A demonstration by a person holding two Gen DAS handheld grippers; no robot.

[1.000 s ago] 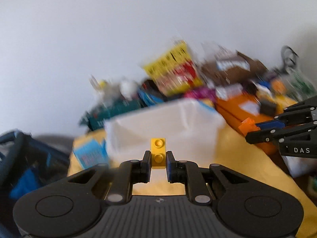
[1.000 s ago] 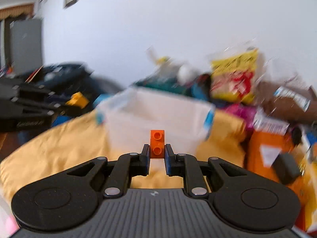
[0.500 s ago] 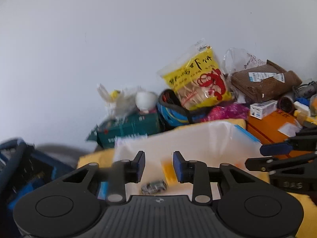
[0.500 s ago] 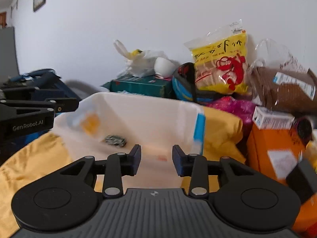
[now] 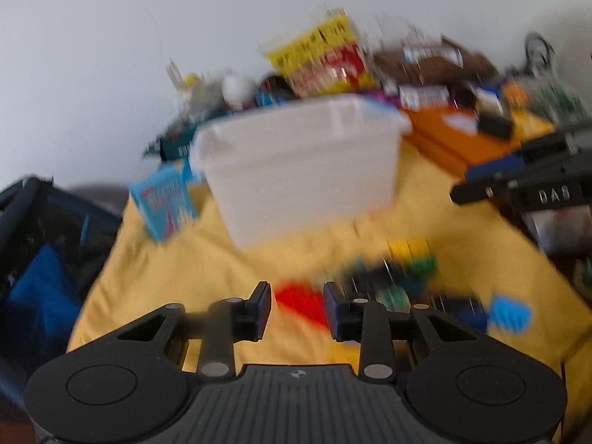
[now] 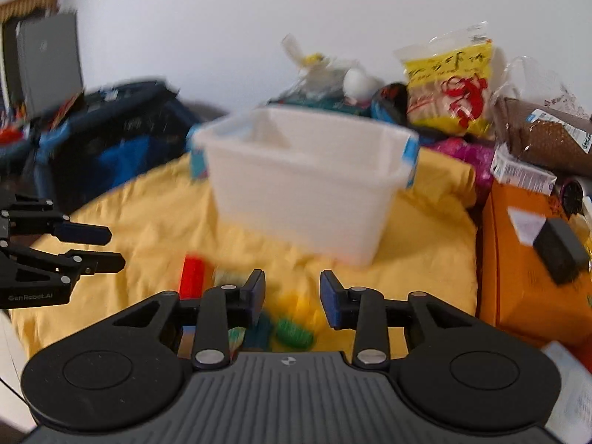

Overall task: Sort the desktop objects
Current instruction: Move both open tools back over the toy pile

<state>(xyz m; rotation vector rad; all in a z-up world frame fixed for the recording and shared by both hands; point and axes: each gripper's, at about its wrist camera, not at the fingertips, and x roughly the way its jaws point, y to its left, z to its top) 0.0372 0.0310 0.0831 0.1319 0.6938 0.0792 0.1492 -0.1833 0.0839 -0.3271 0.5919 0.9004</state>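
- A loose pile of small bricks lies on the yellow cloth (image 5: pixel 177 266) covering the counter, in front of the white bin (image 6: pixel 307 181): a red brick (image 5: pixel 299 301), yellow (image 5: pixel 407 248), green (image 6: pixel 292 331) and blue (image 5: pixel 508 312) pieces, all blurred
- None of this pile is in the bin yet; the bin's contents cannot be seen from here
- The left gripper (image 5: pixel 296 307) hovers above the red brick, jaws apart and empty
- The right gripper (image 6: pixel 292 301) hangs over the green and yellow pieces, jaws likewise spread, holding nothing
- Judged from this, most of the sorting is left
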